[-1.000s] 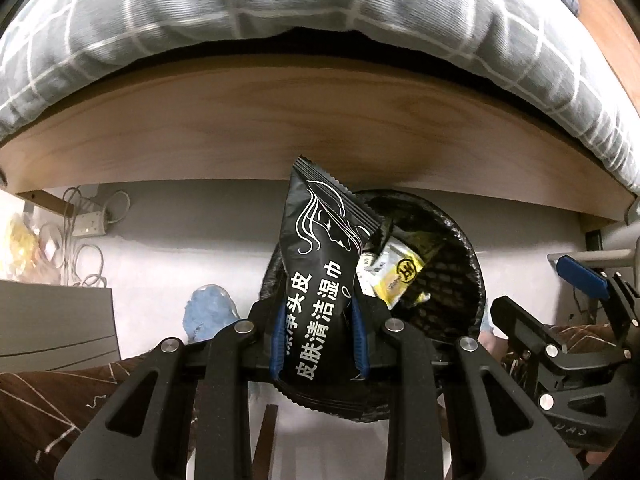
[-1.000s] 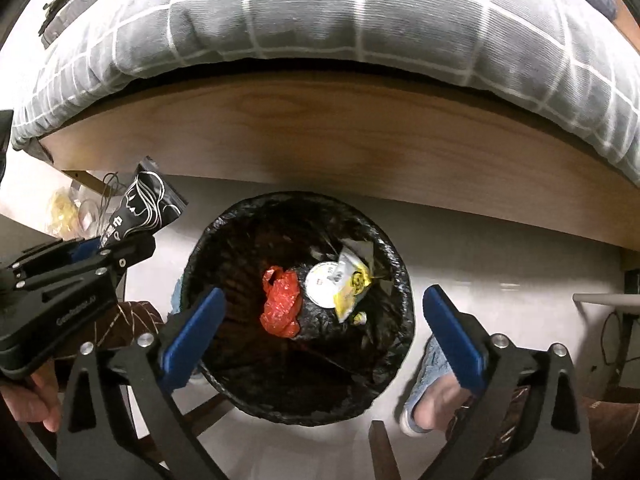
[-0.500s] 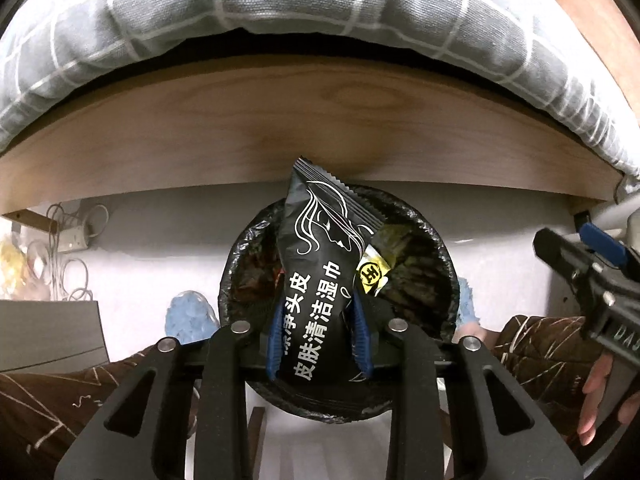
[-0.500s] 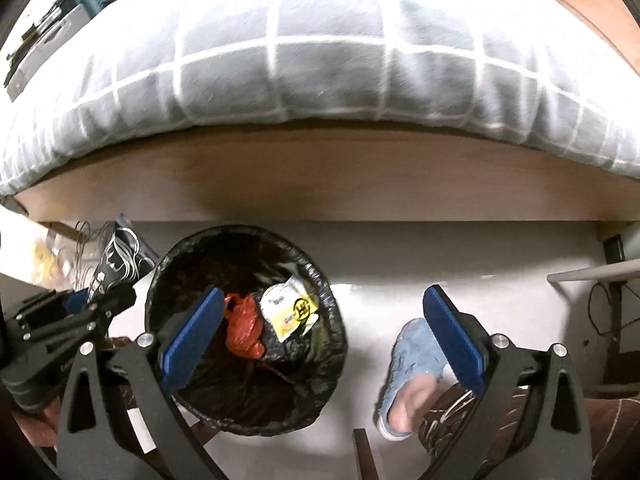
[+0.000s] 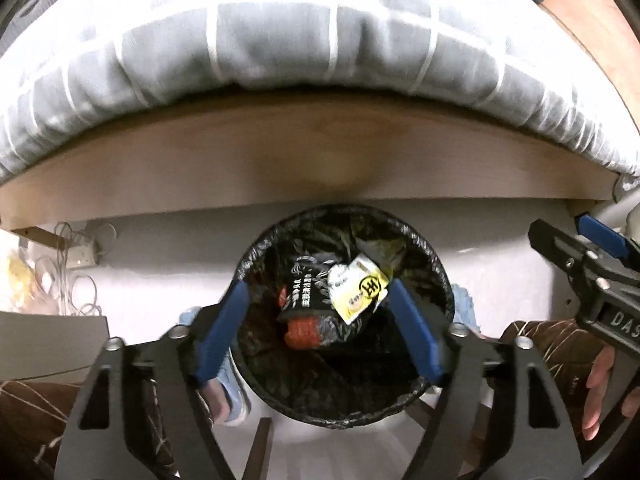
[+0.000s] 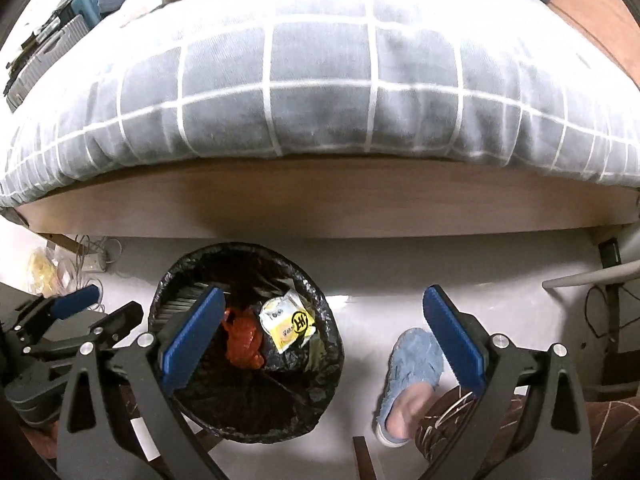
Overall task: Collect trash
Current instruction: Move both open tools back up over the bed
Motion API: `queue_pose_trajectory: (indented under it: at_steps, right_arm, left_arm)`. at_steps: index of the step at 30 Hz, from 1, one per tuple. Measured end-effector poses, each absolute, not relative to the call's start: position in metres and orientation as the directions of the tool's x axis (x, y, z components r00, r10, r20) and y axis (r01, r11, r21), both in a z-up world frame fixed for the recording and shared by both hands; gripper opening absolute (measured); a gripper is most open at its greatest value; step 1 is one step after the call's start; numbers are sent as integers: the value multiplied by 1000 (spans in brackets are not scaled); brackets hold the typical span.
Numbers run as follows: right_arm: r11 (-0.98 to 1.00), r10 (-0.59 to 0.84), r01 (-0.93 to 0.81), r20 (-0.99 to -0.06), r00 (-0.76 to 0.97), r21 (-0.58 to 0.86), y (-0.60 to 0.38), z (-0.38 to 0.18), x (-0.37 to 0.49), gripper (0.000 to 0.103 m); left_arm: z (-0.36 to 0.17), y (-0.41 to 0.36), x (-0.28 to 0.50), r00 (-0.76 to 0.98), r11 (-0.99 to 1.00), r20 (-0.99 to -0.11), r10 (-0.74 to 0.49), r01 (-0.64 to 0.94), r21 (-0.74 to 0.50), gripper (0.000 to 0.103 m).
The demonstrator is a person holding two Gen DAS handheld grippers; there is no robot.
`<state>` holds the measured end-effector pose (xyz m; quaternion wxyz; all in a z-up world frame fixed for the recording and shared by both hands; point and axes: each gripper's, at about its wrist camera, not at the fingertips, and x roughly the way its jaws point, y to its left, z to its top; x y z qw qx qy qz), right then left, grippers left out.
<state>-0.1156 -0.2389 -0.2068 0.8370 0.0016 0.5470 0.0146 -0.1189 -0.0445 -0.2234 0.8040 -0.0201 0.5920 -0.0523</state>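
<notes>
The left gripper (image 5: 318, 334), jaws just sprung wide and empty, hangs over the round black-lined trash bin (image 5: 256, 248); below it the black printed wet-wipe packet (image 5: 301, 290) lies inside. The right gripper (image 6: 320, 344) gapes empty.

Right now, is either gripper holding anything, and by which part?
Nothing is held. The left gripper has just opened, its black packet lying in the bin; the right gripper is open.

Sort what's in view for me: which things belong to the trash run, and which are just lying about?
Job: trash bin; black wet-wipe packet, yellow packet and red wrapper inside it; left gripper, jaws just opened, nothing between them.

Lying about: grey checked duvet; power strip with cables; blue slipper.
</notes>
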Motion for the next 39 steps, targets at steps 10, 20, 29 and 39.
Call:
queue_pose_trajectory:
  at_steps: [10,20,29,39]
  right_arm:
    - [999,39,-52,-841,539,13,-231,-151,-116,95]
    - [998,50,-67,-766,641,10,-222,-104,-107,95]
    - [996,60,-85,-718,694,1,-208,-75,-93,95]
    - [994,88,-104,-693,715,19,-201,-56,-67,95]
  left_arm:
    - [-160,-35,-113,447,996,-891,-86,41,-75,97]
    - [-116,-15,-95,539,998,-841,-54,5,-61,97]
    - [-89,-7,-67,594,997,-803,-43,-29,-75,97]
    - [-71,8,-27,637,995,-770,-34,-48,-84,97]
